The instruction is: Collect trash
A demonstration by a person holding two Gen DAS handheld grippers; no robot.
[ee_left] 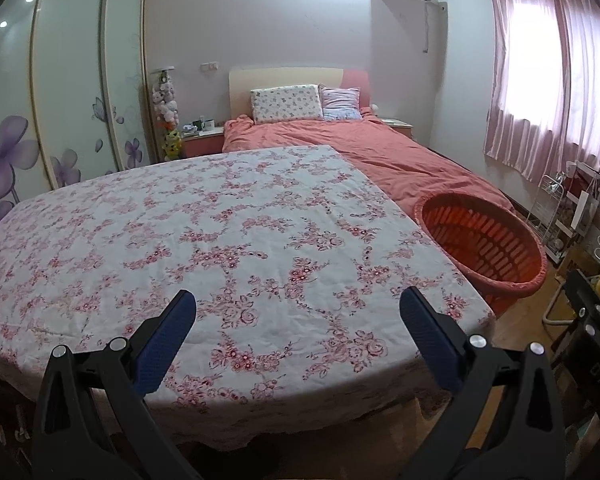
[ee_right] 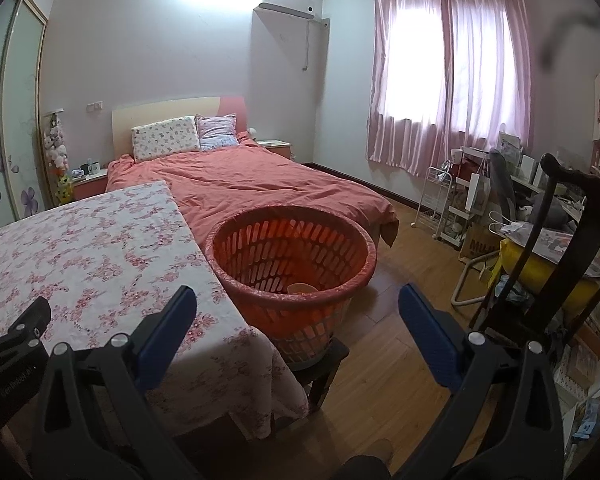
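An orange slatted basket [ee_right: 292, 248] lined with a clear bag stands on a dark stool beside the table's right edge; it also shows in the left wrist view [ee_left: 484, 240]. A pale item [ee_right: 302, 288] lies at its bottom. My left gripper [ee_left: 298, 300] is open and empty over the near part of the flowered tablecloth [ee_left: 220, 232]. My right gripper [ee_right: 298, 300] is open and empty, held in front of the basket. Part of the left gripper's body [ee_right: 16, 340] shows at the left edge of the right wrist view. No trash shows on the tablecloth.
A bed with a salmon cover [ee_right: 260, 180] lies behind the table. A wardrobe with purple flowers [ee_left: 60, 100] stands left. A dark wooden chair [ee_right: 560, 240], a white wire rack [ee_right: 440, 200] and a cluttered desk stand right. Wooden floor [ee_right: 400, 272] lies between.
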